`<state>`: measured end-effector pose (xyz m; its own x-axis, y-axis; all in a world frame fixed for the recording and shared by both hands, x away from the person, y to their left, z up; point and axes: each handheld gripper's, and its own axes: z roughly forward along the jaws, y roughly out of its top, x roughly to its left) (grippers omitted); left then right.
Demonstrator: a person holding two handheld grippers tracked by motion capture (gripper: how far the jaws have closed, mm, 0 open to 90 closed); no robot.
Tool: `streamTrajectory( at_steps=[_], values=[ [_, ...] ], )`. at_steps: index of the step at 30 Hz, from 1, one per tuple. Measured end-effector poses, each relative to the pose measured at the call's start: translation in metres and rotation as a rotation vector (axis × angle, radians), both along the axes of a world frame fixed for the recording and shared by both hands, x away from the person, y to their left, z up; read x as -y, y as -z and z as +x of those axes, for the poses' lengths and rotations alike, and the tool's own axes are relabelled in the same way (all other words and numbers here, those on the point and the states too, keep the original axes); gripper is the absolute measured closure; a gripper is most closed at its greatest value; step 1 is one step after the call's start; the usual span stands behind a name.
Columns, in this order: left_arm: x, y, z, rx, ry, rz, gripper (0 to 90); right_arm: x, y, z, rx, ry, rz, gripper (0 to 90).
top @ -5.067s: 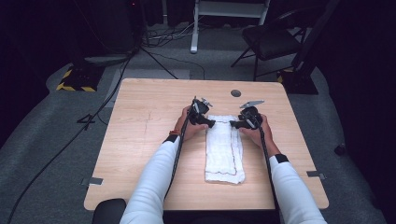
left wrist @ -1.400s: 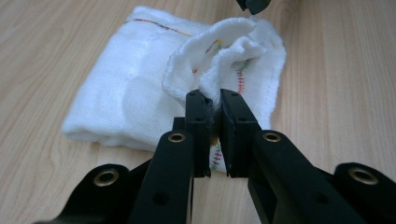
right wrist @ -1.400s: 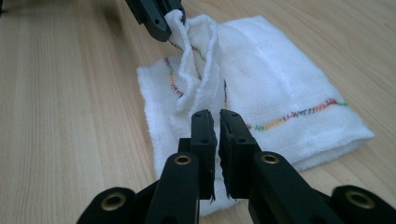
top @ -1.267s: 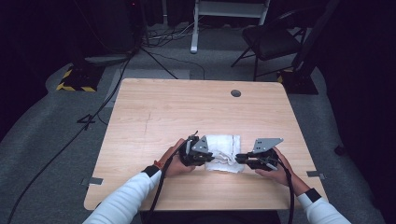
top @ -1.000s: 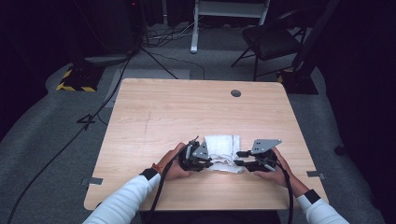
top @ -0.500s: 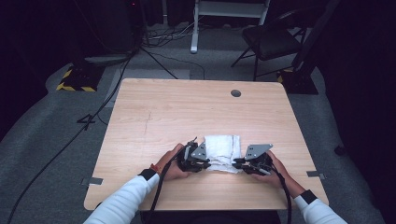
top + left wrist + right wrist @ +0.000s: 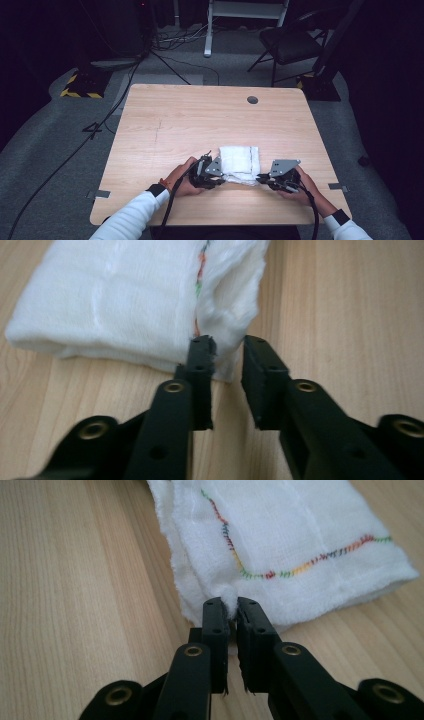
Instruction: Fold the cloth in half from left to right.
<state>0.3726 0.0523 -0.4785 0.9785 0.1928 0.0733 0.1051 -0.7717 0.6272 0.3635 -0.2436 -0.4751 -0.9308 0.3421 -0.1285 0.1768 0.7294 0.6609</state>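
A folded white cloth (image 7: 241,160) with a coloured stitched line lies on the wooden table (image 7: 200,115) near its front edge. My left gripper (image 7: 222,176) is at the cloth's near left corner. In the left gripper view the cloth (image 7: 110,295) has its corner lying in the gap of my left gripper (image 7: 227,347), whose jaws have just been opening and stand apart. My right gripper (image 7: 260,177) is at the near right corner. In the right gripper view my right gripper (image 7: 230,605) has just closed and pinches the edge of the cloth (image 7: 300,530).
A round cable hole (image 7: 252,100) sits at the table's far side. Beyond the table stand a dark chair (image 7: 290,45) and a white frame (image 7: 245,10). Cables run over the grey floor at the left (image 7: 100,125).
Five seconds ago the cloth lay long and both grippers held its far end; now it is folded short. Over the last second the right gripper slid left onto the cloth's near corner.
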Motion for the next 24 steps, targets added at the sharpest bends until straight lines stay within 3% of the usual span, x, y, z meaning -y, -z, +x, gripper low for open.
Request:
streamTrajectory(
  at_steps=[4,5,8,10,12,14,21,24],
  values=[
    [-0.005,0.001,0.000,-0.027,-0.025,0.002,60.9,0.003,0.004,0.000,-0.021,0.019,0.009,79.5],
    [-0.007,0.002,0.000,-0.031,-0.044,0.005,54.8,0.005,0.003,0.000,-0.028,0.025,0.030,77.1],
    [-0.016,0.002,-0.001,-0.038,-0.066,0.000,51.4,0.005,0.003,-0.001,-0.037,0.030,0.037,74.9],
    [-0.026,0.001,-0.003,-0.050,-0.110,-0.007,40.5,0.009,0.005,-0.002,-0.047,0.038,0.038,69.6],
    [-0.035,0.001,-0.004,-0.057,-0.156,-0.017,37.1,0.010,0.005,-0.002,-0.047,0.048,0.040,66.7],
    [-0.042,0.001,-0.006,-0.042,-0.197,-0.015,27.5,0.016,0.004,-0.001,-0.049,0.079,0.057,61.0],
    [-0.070,-0.003,-0.008,-0.005,-0.321,-0.044,21.3,0.026,-0.003,0.006,-0.022,0.161,0.093,49.3],
    [-0.079,-0.006,-0.007,0.003,-0.338,-0.047,19.8,0.028,-0.006,0.008,0.006,0.191,0.093,43.0]
  ],
)
